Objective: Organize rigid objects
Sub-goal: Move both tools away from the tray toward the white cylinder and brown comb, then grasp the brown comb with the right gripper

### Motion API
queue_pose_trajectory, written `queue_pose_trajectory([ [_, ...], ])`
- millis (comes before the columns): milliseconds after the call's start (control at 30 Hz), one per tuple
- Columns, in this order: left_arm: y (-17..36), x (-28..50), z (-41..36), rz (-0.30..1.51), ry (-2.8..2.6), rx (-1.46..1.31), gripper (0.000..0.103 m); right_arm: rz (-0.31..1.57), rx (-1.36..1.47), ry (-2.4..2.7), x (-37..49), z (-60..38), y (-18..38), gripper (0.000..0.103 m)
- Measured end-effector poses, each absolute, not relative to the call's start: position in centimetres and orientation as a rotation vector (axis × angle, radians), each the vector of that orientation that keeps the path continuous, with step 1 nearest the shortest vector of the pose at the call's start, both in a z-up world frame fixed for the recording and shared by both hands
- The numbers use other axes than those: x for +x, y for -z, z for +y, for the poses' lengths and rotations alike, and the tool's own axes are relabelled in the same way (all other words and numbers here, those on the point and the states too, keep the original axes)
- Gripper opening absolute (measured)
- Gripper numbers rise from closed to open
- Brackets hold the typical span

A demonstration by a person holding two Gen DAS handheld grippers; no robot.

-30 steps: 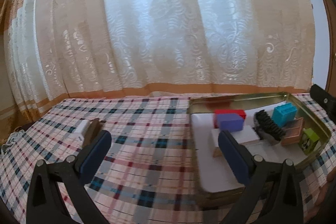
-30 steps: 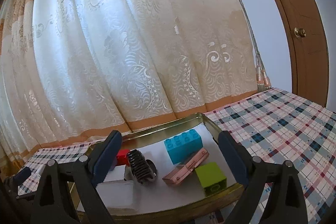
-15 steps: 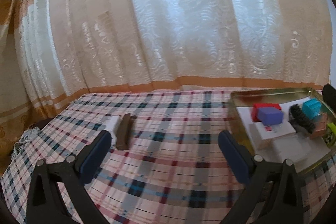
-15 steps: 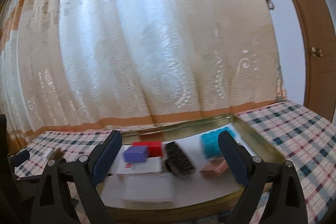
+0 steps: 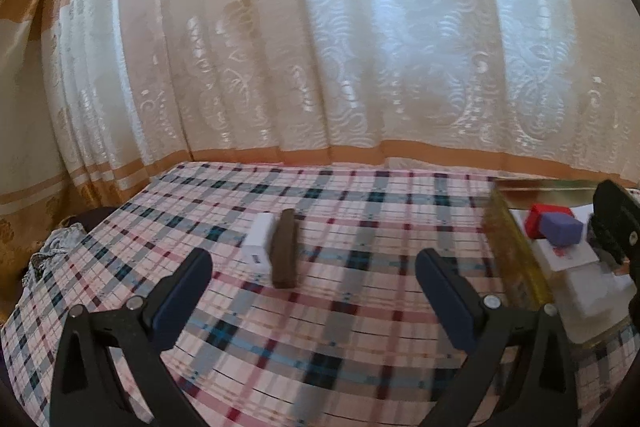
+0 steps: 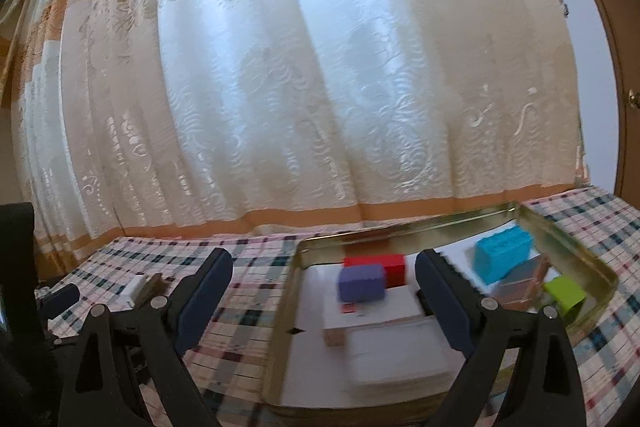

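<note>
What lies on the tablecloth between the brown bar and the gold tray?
Nothing: in the left wrist view, only bare checked tablecloth separates the brown bar from the gold tray.

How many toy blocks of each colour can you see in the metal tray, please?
Red block: 1
Purple block: 1
Blue block: 1
Green block: 1
Total: 4 blocks in the tray.
</note>
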State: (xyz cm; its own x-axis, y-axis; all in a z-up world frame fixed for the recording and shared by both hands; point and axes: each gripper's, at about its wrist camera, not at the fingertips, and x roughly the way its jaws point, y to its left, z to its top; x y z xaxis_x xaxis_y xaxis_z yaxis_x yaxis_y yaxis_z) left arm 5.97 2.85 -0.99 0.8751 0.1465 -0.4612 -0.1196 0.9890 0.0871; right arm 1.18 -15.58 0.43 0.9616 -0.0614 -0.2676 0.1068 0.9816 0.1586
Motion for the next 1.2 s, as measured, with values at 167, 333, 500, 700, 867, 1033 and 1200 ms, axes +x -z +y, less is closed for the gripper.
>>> queue_pose_trajectory([
  [167, 1.2, 6.6, 4.8, 0.499, -0.167, 0.023, 0.103, 0.277, 0.178, 0.051, 2.2, -13.4, -0.3, 0.094],
  [333, 1.3, 7.1, 6.3, 0.506, -0.179, 0.023, 0.103, 0.278, 0.156, 0.029, 3.0, -11.3, -0.3, 0.094],
  [500, 1.5, 7.8, 8.3, 0.53, -0.203, -0.002, 0.103, 0.303, 0.169, 0.002, 4.2, -9.9, -0.1, 0.094],
  [700, 1.7, 8.6, 10.2, 0.54, -0.22, -0.017, 0.103, 0.327, 0.163, -0.015, 5.5, -7.9, 0.1, 0.094],
  [867, 1.8, 9.4, 11.7, 0.549, -0.249, -0.017, 0.103, 0.388, 0.164, -0.037, 7.2, -6.4, 0.5, 0.094],
  [1033, 2.2, 10.7, 13.6, 0.582, -0.301, -0.021, 0.103, 0.473, 0.13, -0.07, 9.0, -4.6, 1.1, 0.094],
  [1200, 2.6, 12.0, 16.1, 0.623, -0.353, -0.056, 0.103, 0.556, 0.138, -0.132, 10.7, -3.4, 1.9, 0.094],
])
